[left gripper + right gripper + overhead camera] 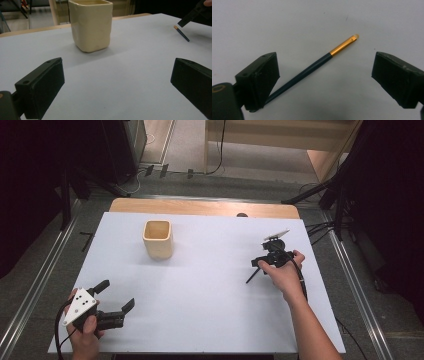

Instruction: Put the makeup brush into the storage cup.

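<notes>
A thin dark-blue brush (312,68) with a gold ferrule and pale tip lies flat on the white table (287,22). My right gripper (325,72) is open and points down over it, and the handle runs under its left jaw. In the high view this right gripper (268,261) is at the right of the table, with the brush (252,276) sticking out toward the near side. My left gripper (116,296) is open near the front left corner, nothing between its jaws. From the left gripper (117,75), a cream square cup (90,25) stands upright ahead.
The cup (158,239) stands at the back left of the white table (200,285). A wooden strip (200,207) runs along the far edge. Metal rails (30,290) flank the table. The brush (182,33) and the right gripper (197,12) appear far right.
</notes>
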### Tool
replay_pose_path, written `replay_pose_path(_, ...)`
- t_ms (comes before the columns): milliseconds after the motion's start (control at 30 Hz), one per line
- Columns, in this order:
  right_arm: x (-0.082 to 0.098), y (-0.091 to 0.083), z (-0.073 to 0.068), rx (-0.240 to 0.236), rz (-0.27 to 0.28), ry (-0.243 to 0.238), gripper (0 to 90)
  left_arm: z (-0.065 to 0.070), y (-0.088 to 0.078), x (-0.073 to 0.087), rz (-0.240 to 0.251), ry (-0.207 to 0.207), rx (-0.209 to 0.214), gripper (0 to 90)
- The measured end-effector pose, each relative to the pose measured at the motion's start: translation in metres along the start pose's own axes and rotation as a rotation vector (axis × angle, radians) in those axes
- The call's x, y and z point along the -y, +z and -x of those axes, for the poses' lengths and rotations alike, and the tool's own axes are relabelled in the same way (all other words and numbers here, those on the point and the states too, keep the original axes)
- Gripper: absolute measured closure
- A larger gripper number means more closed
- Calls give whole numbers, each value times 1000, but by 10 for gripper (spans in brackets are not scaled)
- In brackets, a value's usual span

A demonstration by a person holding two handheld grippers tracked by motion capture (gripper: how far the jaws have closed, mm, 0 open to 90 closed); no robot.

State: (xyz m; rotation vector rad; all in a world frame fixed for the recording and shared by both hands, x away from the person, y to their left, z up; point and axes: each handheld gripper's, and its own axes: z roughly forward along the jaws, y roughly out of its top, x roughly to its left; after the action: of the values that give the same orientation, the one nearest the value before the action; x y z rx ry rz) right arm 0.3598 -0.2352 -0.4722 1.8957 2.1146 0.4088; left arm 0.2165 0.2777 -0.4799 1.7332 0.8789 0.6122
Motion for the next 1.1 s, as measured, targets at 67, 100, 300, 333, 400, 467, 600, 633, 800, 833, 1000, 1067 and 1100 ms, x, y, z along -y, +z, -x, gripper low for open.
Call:
replay_pose_path(67, 0, 0, -1, 9, -1, 12, 139, 0, 0, 0, -1, -1, 0, 0)
replay_pose_path(100, -1, 1, -1, 7, -14, 13, 147, 0, 0, 0, -2, -4, 0, 0)
replay_pose_path(300, -3, 6, -8, 32, -89, -2, 220, 0, 1, 0, -10, 0, -1, 0)
replay_pose_path(333, -5, 8, -8, 15, -103, 21, 231, 0, 1, 0, -9, -1, -1, 0)
replay_pose_path(400, -7, 9, -8, 10, -119, 56, 253, 1, 1, 0, -9, -2, -2, 0)
replay_pose_path(467, -8, 11, -7, 33, -128, 65, 276, 1, 1, 0, -14, -2, -4, 0)
replay_pose_path(600, -11, 15, -7, 77, -139, 76, 318, 0, 2, 1, -12, -14, -5, 0)
replay_pose_path(633, -12, 18, -7, 84, -148, 81, 341, 0, 2, 1, -13, -16, -5, 0)
replay_pose_path(800, -16, 20, -6, 38, -179, 132, 513, 0, 2, 1, -16, -16, -7, 0)
replay_pose_path(833, -16, 20, -6, 38, -179, 132, 513, 0, 2, 1, -15, -17, -8, 0)
replay_pose_path(1000, -20, 20, -7, 19, -208, 164, 627, 1, 3, 1, -25, -19, -10, 0)
replay_pose_path(1067, -22, 19, -9, 16, -218, 160, 740, 2, 4, 1, -31, -17, -18, 0)
replay_pose_path(1100, -23, 19, -10, 19, -226, 164, 781, 3, 4, 1, -40, -6, -31, 0)
